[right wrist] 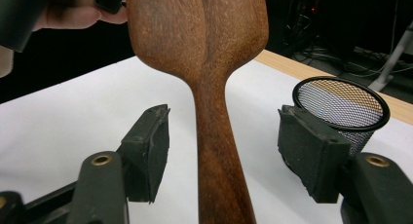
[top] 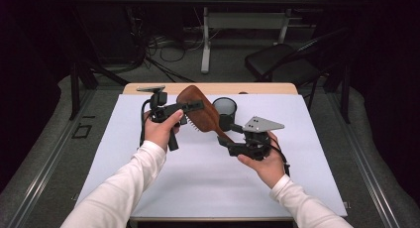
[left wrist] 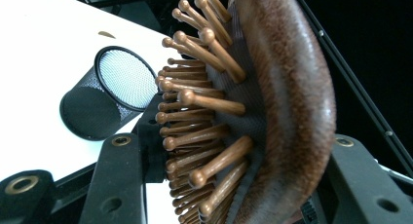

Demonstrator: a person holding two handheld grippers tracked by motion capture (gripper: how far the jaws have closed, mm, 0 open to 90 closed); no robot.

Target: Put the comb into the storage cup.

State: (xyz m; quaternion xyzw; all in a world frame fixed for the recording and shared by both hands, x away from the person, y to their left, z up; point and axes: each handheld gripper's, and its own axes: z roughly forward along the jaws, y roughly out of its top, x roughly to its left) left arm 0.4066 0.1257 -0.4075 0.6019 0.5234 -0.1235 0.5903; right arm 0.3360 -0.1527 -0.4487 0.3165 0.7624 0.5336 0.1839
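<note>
Two hand-held grippers meet at a dark brown wooden paddle hairbrush with wooden bristle pins (top: 200,114), held above the white table sheet (top: 208,173). The left gripper (top: 190,107) pinches the brush's broad head, one jaw on the bristle side, one on the smooth back. The right gripper (right wrist: 224,151) stands spread, its pads clear of the handle between them. A black mesh cup (top: 225,108) stands just beside the brush.

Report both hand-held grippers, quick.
Left hand-held gripper: shut on the brush head.
Right hand-held gripper: open, pads clear of the brush handle.
</note>
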